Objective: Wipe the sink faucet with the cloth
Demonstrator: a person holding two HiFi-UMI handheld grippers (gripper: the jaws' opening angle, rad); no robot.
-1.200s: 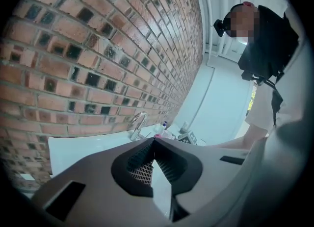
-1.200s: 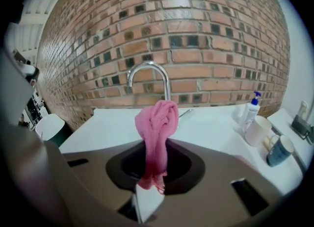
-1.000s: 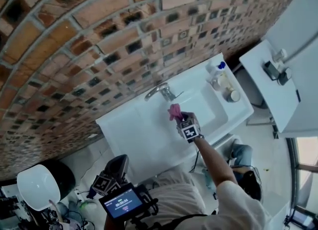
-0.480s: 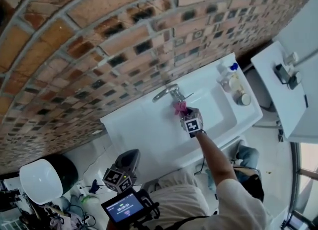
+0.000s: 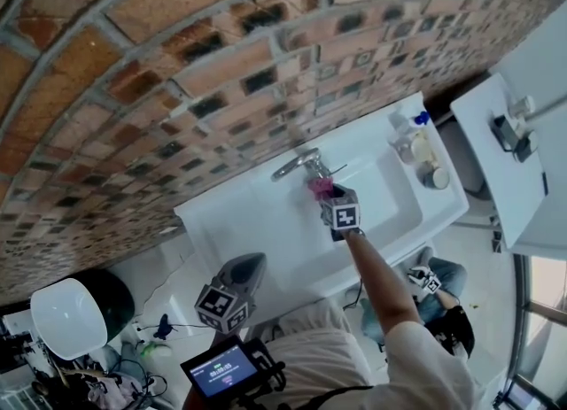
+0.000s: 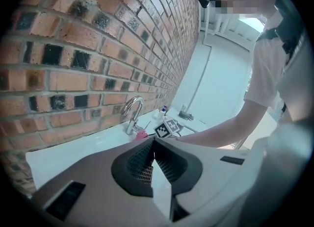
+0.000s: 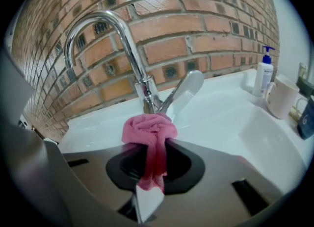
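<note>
At the faucet (image 7: pixel 139 69) base, the right hand-held gripper (image 7: pixel 149 145) pinches the bunched pink cloth (image 7: pixel 148 128), its wad leading so fabric meets the chrome. The left hand-held gripper (image 6: pixel 153 145), closed and empty, hangs well clear.

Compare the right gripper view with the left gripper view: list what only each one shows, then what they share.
Only the right gripper view shows the right gripper shut on the pink cloth, a strip of it running between the jaws. Only the left gripper view shows the left gripper, jaws together with nothing between them, the person's arm and the right gripper's marker cube. Both show the faucet, the cloth bunched at its base, the brick wall, the white sink and the pump bottle.
</note>
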